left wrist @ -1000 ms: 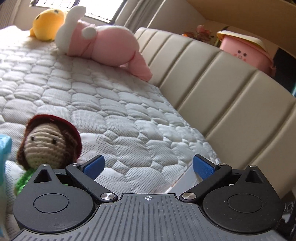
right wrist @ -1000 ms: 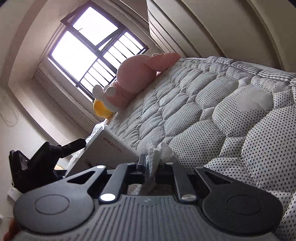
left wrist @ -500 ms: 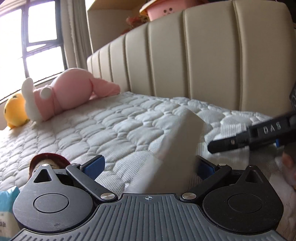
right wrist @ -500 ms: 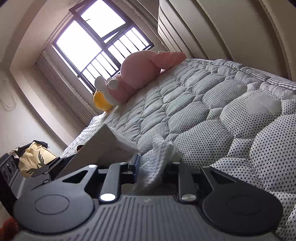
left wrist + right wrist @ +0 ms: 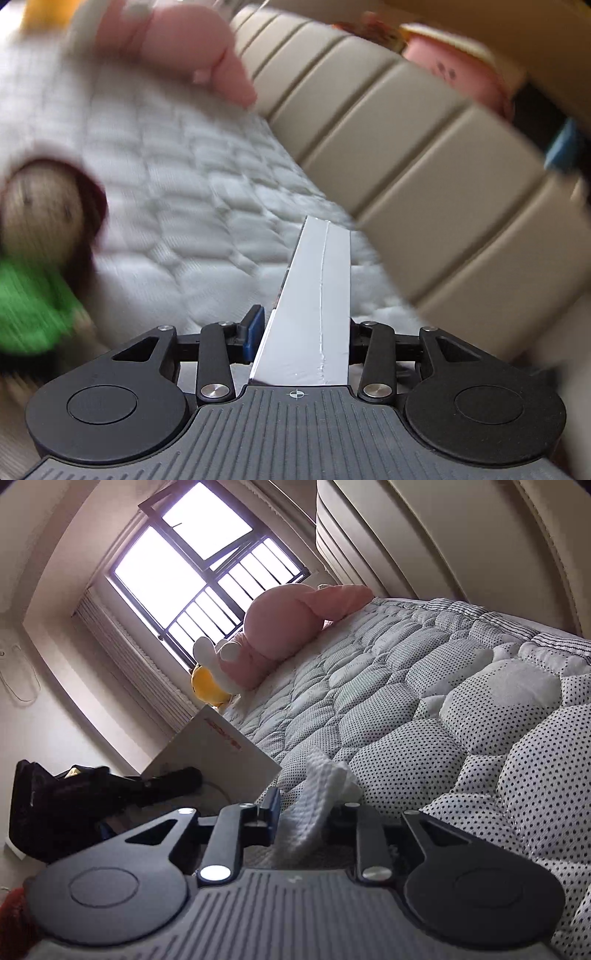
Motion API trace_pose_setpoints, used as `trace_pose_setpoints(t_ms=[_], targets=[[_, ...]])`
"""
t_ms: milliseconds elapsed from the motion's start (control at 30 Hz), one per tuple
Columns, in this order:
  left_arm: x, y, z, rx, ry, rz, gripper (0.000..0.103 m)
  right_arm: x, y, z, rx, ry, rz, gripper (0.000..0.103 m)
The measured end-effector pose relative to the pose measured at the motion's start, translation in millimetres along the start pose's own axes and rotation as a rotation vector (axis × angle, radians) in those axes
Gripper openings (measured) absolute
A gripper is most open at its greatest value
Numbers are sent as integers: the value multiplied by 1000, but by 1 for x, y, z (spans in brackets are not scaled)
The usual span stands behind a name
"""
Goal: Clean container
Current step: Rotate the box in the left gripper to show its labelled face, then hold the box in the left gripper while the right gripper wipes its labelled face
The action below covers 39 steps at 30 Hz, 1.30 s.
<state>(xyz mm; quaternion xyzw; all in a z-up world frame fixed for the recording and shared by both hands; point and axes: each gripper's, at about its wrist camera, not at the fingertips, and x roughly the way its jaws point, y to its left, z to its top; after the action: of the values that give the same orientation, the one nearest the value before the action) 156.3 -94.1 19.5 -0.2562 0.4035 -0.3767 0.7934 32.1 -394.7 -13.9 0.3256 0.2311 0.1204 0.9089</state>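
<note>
I see left gripper (image 5: 304, 332) clamped on white box (image 5: 314, 295) above mattress (image 5: 184, 184); background motion-blurred. Right gripper (image 5: 308, 812) pinches white cloth (image 5: 317, 794), lower end hidden behind gripper body.

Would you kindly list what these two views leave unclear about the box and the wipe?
- Left wrist view: the white box between the left tongs shows only one taped face; motion blur smears the surroundings.
- Right wrist view: the white wipe in the right tongs has its lower end hidden behind the tool body.

3 plush toys (image 5: 280, 627), 1 box (image 5: 314, 314), 1 cloth (image 5: 314, 805)
</note>
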Motion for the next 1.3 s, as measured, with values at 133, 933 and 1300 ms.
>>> trace_pose_setpoints(t_ms=[133,933,1300], targets=[[0,19,-12,-163,46,-63,47,-2,-1,1,9,1,9,10],[-21,6,-50,212,-68,79,100,12,73,-20,-290,187,-166,102],[-28,-1,-51,202,-33,127,103,-8,90,-2,-204,88,-189,7]])
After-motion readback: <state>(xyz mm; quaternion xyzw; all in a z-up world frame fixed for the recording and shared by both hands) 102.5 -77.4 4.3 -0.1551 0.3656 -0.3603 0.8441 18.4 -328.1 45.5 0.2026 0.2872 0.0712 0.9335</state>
